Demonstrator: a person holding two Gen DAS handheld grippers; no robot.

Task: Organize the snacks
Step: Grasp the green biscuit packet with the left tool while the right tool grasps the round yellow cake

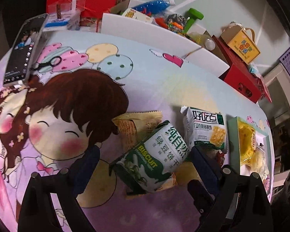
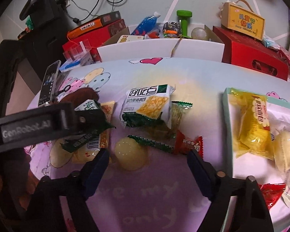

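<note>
- Left gripper (image 1: 145, 154), jaws wide apart, has the green biscuit packet (image 1: 154, 154) between its fingers, ungripped.
- Right gripper (image 2: 147, 158), also wide open and empty, frames the jelly cup (image 2: 130, 155).

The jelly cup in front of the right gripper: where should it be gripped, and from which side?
Grip the jelly cup across its rounded body, coming straight forward with the right gripper, whose open jaws already flank it. It sits alone on the tablecloth; the green wrapper and red candy lie just behind, so probably stop short of those.

Home: cartoon tablecloth (image 1: 110, 61), stacked gift boxes (image 2: 255, 56).
</note>
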